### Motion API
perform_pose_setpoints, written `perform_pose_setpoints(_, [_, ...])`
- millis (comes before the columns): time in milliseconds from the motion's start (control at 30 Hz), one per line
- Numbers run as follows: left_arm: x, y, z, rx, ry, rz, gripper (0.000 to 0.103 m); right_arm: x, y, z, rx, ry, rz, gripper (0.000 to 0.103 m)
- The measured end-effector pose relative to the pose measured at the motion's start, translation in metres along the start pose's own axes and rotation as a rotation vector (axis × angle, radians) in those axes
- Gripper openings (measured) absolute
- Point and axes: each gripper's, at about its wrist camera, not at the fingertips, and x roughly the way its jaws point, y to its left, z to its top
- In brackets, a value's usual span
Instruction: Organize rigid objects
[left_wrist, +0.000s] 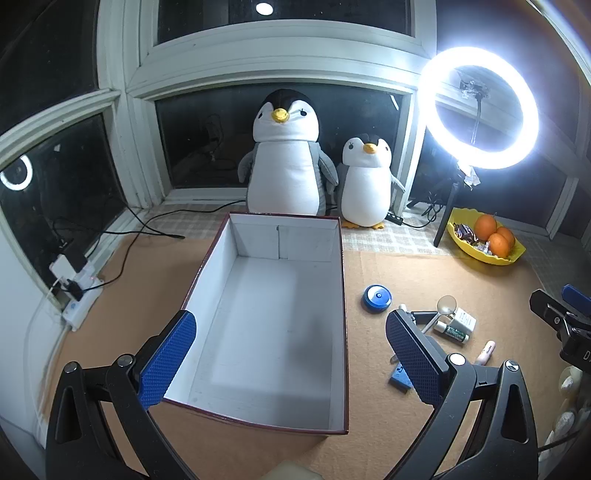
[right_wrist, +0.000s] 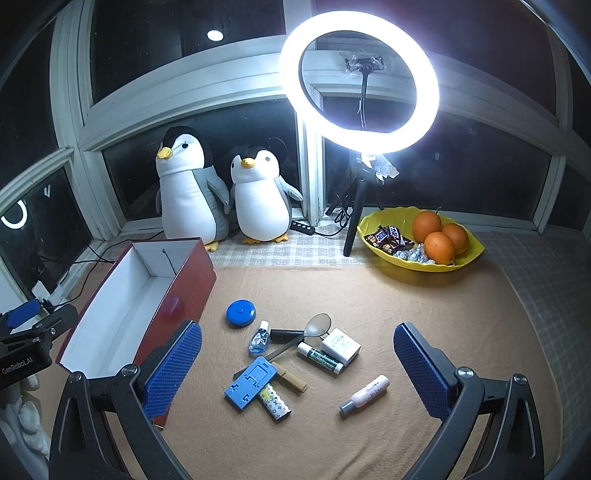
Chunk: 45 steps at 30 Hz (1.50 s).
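A dark-red box with a white inside (left_wrist: 273, 317) (right_wrist: 122, 314) stands open and holds nothing. My left gripper (left_wrist: 291, 354) hovers open above its near half. To the box's right, small items lie on the tan mat: a round blue case (right_wrist: 241, 313), a small blue bottle (right_wrist: 259, 338), a magnifier (right_wrist: 317, 325), a white adapter (right_wrist: 340, 346), a green-labelled tube (right_wrist: 320, 359), a blue plastic stand (right_wrist: 251, 382), a patterned lighter (right_wrist: 274, 401) and a pink tube (right_wrist: 365, 396). My right gripper (right_wrist: 297, 369) is open above this pile, holding nothing.
Two plush penguins (left_wrist: 284, 155) (left_wrist: 365, 181) sit by the window behind the box. A lit ring light (right_wrist: 360, 83) on a tripod stands at the back. A yellow bowl (right_wrist: 373, 221) holds oranges and sweets. Cables and a power strip (left_wrist: 79, 291) lie at the left.
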Motion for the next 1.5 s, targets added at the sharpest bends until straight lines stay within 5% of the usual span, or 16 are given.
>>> perform_pose_setpoints(1500, [0.028,0.017,-0.007,-0.016,0.069,0.027,0.102,0.018,0.003,-0.004,-0.012,0.031,-0.004,0.103])
